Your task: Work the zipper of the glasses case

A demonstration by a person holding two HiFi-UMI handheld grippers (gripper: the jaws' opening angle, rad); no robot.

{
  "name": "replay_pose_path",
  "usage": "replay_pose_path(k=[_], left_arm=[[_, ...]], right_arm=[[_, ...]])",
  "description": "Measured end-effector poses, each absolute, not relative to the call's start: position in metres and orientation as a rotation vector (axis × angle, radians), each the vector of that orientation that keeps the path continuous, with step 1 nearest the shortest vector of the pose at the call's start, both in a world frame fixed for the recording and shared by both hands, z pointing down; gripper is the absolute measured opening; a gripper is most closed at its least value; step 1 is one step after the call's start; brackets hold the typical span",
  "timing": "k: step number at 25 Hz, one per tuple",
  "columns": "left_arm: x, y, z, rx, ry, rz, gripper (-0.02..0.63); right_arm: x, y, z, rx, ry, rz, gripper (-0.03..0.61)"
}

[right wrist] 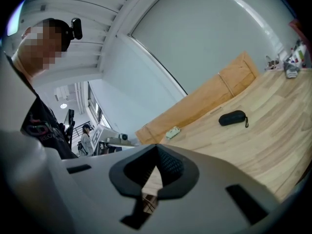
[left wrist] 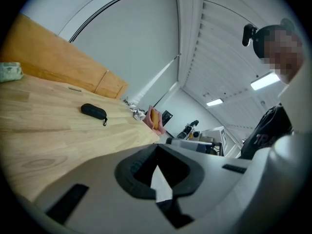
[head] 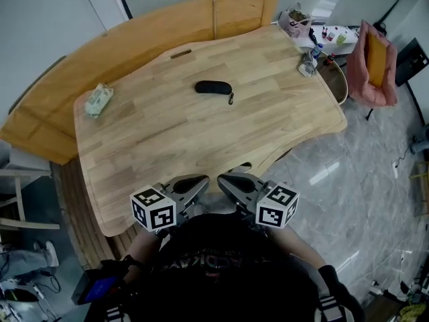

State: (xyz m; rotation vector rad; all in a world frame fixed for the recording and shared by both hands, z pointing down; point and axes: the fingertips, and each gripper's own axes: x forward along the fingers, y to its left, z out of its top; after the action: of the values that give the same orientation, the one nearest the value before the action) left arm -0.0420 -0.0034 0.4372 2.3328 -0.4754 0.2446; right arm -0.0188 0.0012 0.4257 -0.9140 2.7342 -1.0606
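The black zippered glasses case (head: 213, 87) lies flat on the far middle of the wooden table (head: 167, 146), its pull strap (head: 231, 99) hanging off its right end. Both grippers sit close together at the table's near edge, in front of the person's chest and far from the case. My left gripper (head: 200, 182) is shut with nothing in it, and so is my right gripper (head: 224, 179). The left gripper view has the case (left wrist: 93, 111) small and far beyond the closed left gripper (left wrist: 157, 168). The right gripper view has the case (right wrist: 232, 117) off to the right of the closed right gripper (right wrist: 156, 168).
A small pale green packet (head: 98, 100) lies at the table's left end. Clutter and bottles (head: 298, 24) crowd the far right corner, with a small item (head: 308, 66) near it. A pink bag (head: 374, 64) stands past the right edge. A curved wooden panel (head: 161, 25) runs behind the table.
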Motion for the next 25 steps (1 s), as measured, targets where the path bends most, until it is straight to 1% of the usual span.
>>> replay_pose_path(k=[11, 25], left_arm=[[-0.056, -0.001, 0.437, 2.316, -0.527, 0.193, 0.012], [-0.053, 0.004, 0.439, 2.302, -0.5, 0.197, 0.011]], right_arm=[[-0.037, 0.005, 0.425, -0.86, 2.819, -1.037, 0.014], [-0.033, 0.01, 0.427, -0.886, 2.795, -1.047, 0.014]])
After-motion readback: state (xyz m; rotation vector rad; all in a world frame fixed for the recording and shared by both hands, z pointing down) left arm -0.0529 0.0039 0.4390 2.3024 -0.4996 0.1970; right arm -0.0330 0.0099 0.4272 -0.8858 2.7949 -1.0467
